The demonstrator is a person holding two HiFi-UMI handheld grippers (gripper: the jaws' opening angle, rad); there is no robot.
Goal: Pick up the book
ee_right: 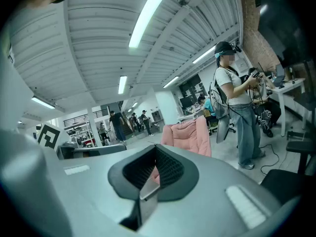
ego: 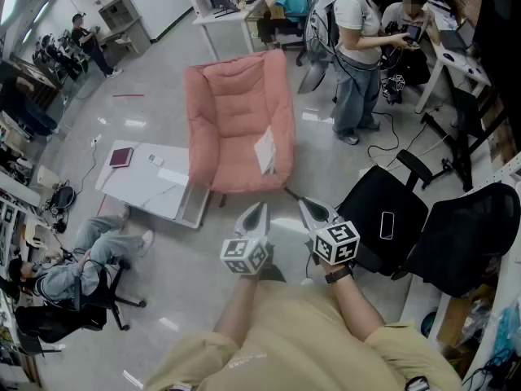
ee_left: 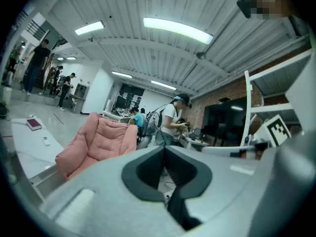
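Note:
A maroon book (ego: 120,156) lies on a low white table (ego: 146,190) at the left; the left gripper view shows the book (ee_left: 33,123) there too. A white booklet (ego: 265,150) leans on the seat of a pink floor chair (ego: 236,120). Both grippers are held side by side in front of the person, short of the chair's front edge. My left gripper (ego: 259,208) is shut with nothing in it, its dark pads (ee_left: 148,169) meeting. My right gripper (ego: 308,205) is also shut and empty, and its pads (ee_right: 170,169) frame the pink chair (ee_right: 190,132).
Two black office chairs (ego: 383,218) stand close on the right. A person stands behind the pink chair (ego: 356,47), and others sit at desks beyond. Another person lies on the floor by a chair base (ego: 81,259) at the left.

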